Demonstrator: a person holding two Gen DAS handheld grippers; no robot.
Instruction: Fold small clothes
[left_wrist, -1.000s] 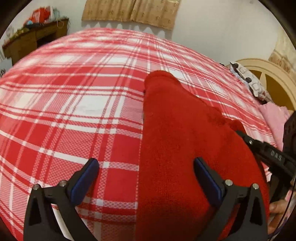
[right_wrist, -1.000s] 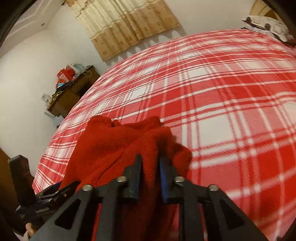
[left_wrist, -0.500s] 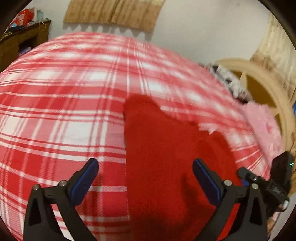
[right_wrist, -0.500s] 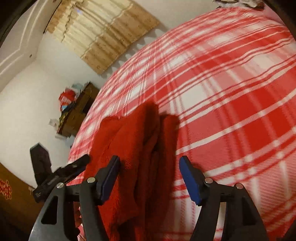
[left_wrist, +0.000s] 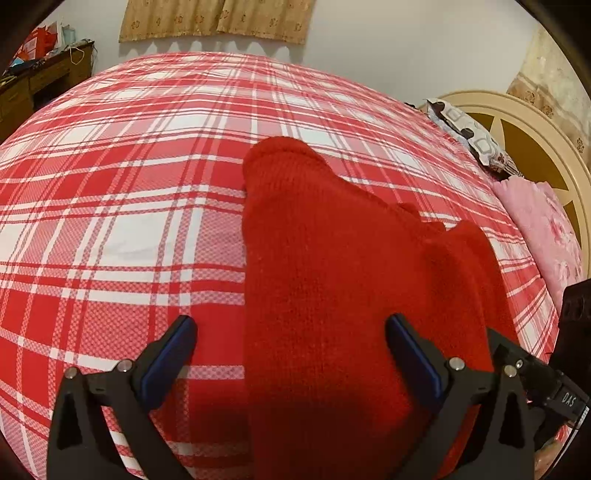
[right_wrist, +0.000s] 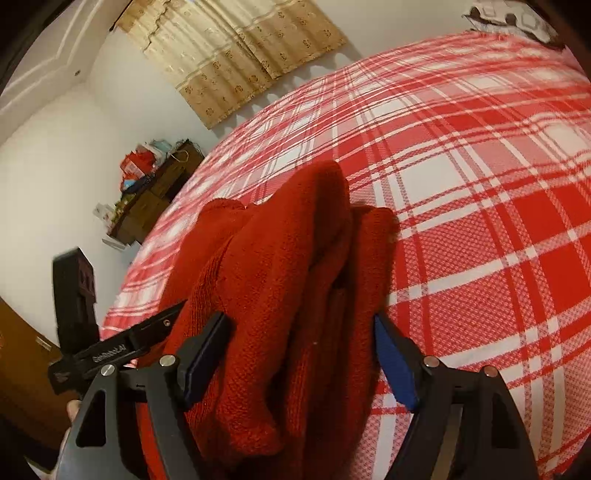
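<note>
One red knitted garment (left_wrist: 332, 280) lies on the bed (left_wrist: 122, 236), whose red-and-white plaid cover fills most of both views; the garment sits toward the near edge of the bed, its narrow rounded end reaching out toward the middle of the cover. In the right wrist view it is bunched into several lengthwise folds (right_wrist: 295, 295). Two grippers are at work. The left gripper (left_wrist: 291, 350) hangs over the garment's near part with its jaws spread wide: one blue pad is over bare plaid, the other over the red knit, and nothing is pinched between them. The right gripper (right_wrist: 301, 354) has its jaws opening; the folded knit lies in the gap between them, and the pads no longer press on it. One wooden headboard (left_wrist: 517, 122) curves along the right edge of the bed, with one patterned pillow (left_wrist: 469, 136) and one pink floral cloth (left_wrist: 543, 229) beside it. One cluttered wooden desk (right_wrist: 155, 192) stands past the far corner, under one beige curtain (right_wrist: 236, 48).
</note>
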